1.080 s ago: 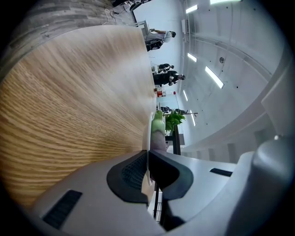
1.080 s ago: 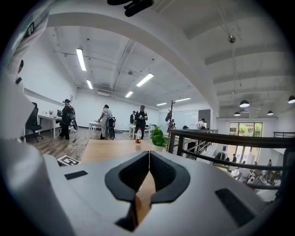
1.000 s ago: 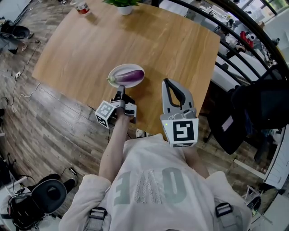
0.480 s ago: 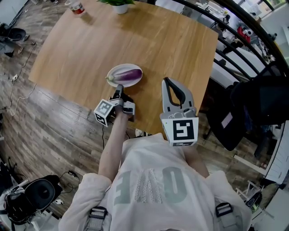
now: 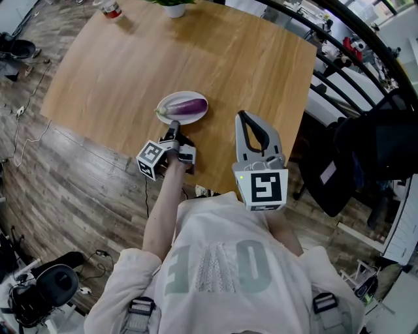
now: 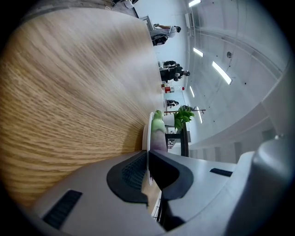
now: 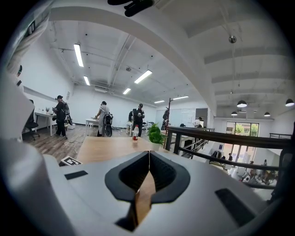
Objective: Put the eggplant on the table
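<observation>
Eggplant (image 5: 191, 106) on plate (image 5: 181, 96) (plant (image 5: 174, 6), btl (image 5: 111, 9) far)

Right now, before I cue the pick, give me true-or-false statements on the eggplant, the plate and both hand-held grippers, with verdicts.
The eggplant lies on the white plate. True.
The left hand-held gripper grips the eggplant. False: it is shut and empty, close to the plate.
The right hand-held gripper is open. False: it is shut, holding nothing.
A potted plant stands at the far edge of the table. True.
</observation>
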